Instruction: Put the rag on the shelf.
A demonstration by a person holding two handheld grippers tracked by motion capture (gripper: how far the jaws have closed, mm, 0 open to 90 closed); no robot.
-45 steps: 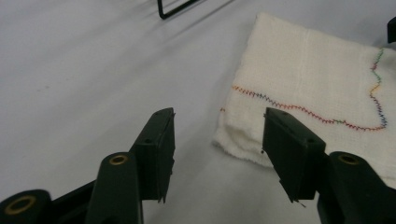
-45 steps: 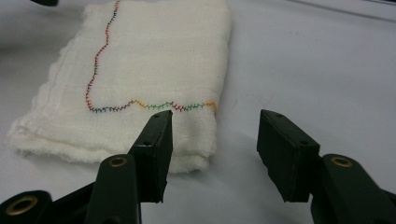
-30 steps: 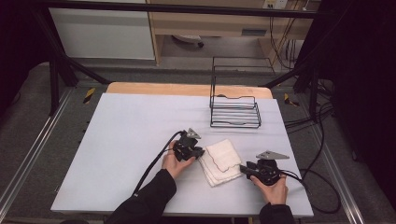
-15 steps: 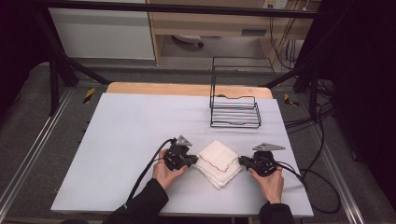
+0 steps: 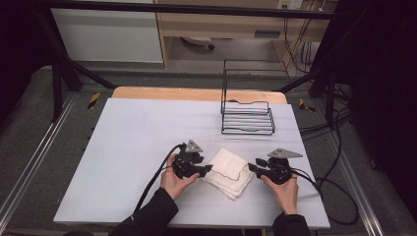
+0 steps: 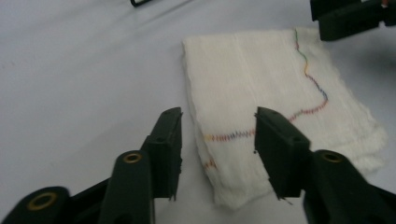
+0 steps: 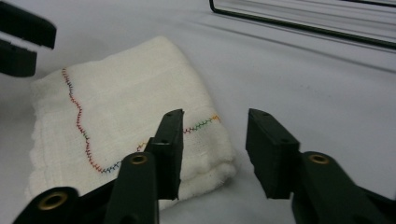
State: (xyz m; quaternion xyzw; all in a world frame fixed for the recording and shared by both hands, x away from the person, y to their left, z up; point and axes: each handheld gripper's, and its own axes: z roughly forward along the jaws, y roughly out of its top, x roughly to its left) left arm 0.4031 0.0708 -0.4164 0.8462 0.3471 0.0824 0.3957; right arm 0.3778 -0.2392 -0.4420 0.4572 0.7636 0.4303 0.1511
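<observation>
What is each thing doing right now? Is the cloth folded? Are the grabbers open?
Cloth: folded, lying flat on the table, not gripped.
Left gripper: open, jaws astride the cloth's left corner.
Right gripper: open, at the cloth's right edge.
Wire rack: upright, empty.
Table: covered by a white sheet.

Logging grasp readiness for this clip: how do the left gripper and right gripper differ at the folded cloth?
The left gripper sits at the cloth's left edge, the right gripper at its right edge. In its own view, the left straddles an edge; the right straddles a corner. Both are open, low, holding nothing.
</observation>
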